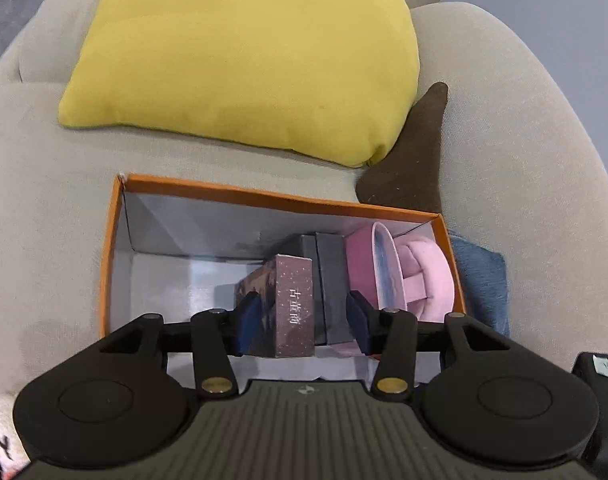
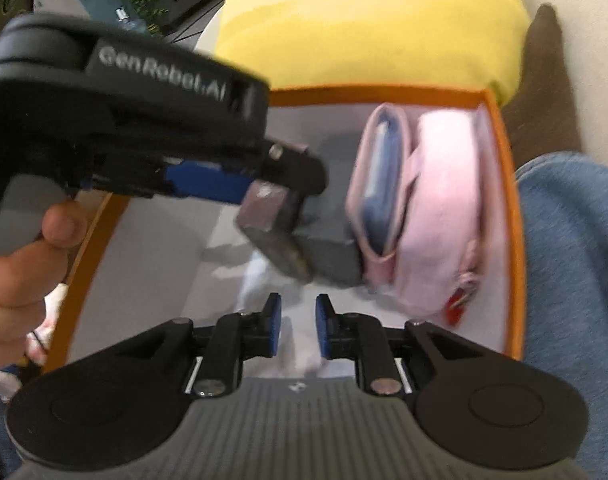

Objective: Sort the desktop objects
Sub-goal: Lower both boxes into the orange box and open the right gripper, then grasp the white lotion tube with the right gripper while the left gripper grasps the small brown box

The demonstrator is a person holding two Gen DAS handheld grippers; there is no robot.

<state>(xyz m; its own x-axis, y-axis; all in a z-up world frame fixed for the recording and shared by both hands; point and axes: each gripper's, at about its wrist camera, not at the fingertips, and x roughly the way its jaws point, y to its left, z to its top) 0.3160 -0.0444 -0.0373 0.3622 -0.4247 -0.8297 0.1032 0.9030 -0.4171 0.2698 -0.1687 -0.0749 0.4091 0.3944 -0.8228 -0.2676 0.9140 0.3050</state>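
Loosely, left gripper (image 1: 304, 322) around brown box (image 1: 294, 308) (untouched).

The dark box (image 1: 329, 280) is half hidden behind the speckled box (image 1: 294, 304); at nine o'clock, the hand (image 2: 20, 264) is cut off.

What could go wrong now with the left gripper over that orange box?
The left gripper is open around the brown box and grey box; lifting carelessly could tip them. The orange box sits on a soft sofa, so pushing may shift it. The right gripper hovers close and could bump the left.
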